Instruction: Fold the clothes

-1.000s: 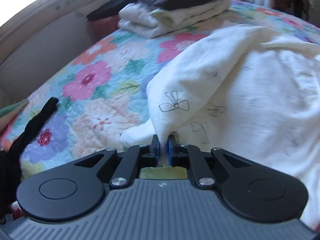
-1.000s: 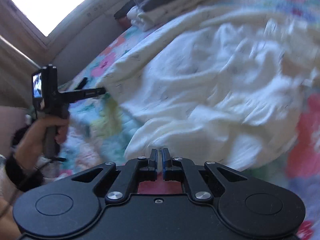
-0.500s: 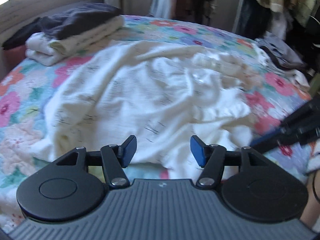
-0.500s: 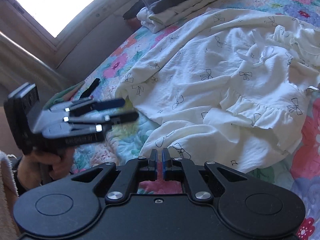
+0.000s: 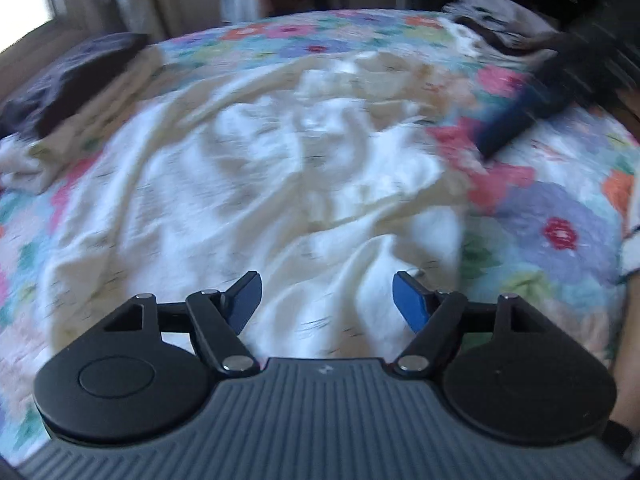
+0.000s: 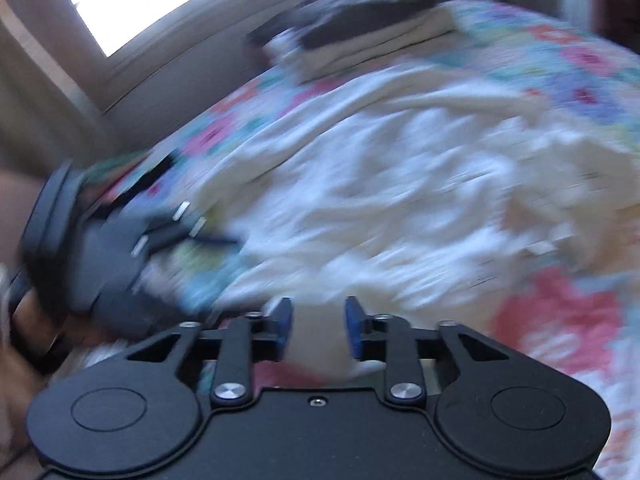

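Observation:
A white garment with small black bow prints (image 5: pixel 256 184) lies spread and rumpled on the floral quilt (image 5: pixel 560 216); it also shows in the right wrist view (image 6: pixel 392 200). My left gripper (image 5: pixel 327 300) is open and empty just above the garment's near edge. My right gripper (image 6: pixel 318 328) is open, with a bit of the white cloth's edge between its jaws, not clamped. The right gripper also shows, blurred, at the upper right of the left wrist view (image 5: pixel 516 124). The left gripper appears blurred at the left of the right wrist view (image 6: pixel 120 248).
A stack of folded clothes, dark on cream (image 5: pixel 76 92), sits at the quilt's far left near the window; it also shows in the right wrist view (image 6: pixel 360 36). More clothes (image 5: pixel 500 28) lie at the far right. Hanging clothes stand behind the bed.
My left gripper let go of the garment, opened, and swung to face across the bed. My right gripper has opened from shut. Both views are now motion-blurred.

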Demonstrator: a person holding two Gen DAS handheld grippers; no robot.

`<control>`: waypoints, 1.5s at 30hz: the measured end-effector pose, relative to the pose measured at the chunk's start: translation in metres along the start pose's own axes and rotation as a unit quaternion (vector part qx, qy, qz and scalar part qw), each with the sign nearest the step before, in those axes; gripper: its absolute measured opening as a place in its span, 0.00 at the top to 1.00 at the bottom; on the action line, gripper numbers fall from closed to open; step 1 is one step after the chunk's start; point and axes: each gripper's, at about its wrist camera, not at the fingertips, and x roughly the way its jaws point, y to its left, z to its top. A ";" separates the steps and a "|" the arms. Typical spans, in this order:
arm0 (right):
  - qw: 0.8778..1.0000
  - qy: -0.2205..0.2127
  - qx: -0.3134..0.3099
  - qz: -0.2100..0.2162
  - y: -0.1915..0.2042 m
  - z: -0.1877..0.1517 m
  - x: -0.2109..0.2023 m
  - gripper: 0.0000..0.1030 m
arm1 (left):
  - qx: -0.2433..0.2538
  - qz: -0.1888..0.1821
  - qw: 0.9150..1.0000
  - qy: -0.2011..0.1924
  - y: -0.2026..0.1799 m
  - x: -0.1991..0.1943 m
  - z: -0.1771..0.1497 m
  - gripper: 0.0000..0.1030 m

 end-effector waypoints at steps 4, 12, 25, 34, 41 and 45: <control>0.998 0.040 0.043 -0.038 -0.047 0.019 0.017 0.44 | 0.026 -0.017 1.000 0.004 -0.021 0.024 0.016 0.18; 0.993 0.024 0.091 -0.070 -0.072 -0.015 0.055 0.44 | 0.064 0.056 0.995 0.052 -0.031 0.080 0.050 0.16; 0.991 -0.018 0.087 0.096 -0.056 -0.017 0.051 0.94 | -0.008 -0.009 1.000 -0.019 -0.045 0.077 0.048 0.16; 0.982 -0.011 0.120 0.144 -0.068 -0.023 0.047 0.90 | 0.005 -0.023 0.999 -0.024 -0.059 0.080 0.043 0.96; 0.972 -0.089 0.202 0.080 -0.114 -0.023 0.014 0.61 | -0.006 0.035 0.999 -0.020 -0.048 0.078 0.039 0.97; 0.966 -0.104 0.236 0.027 -0.150 -0.014 0.011 0.53 | 0.057 0.113 0.992 -0.019 -0.050 0.075 0.036 0.96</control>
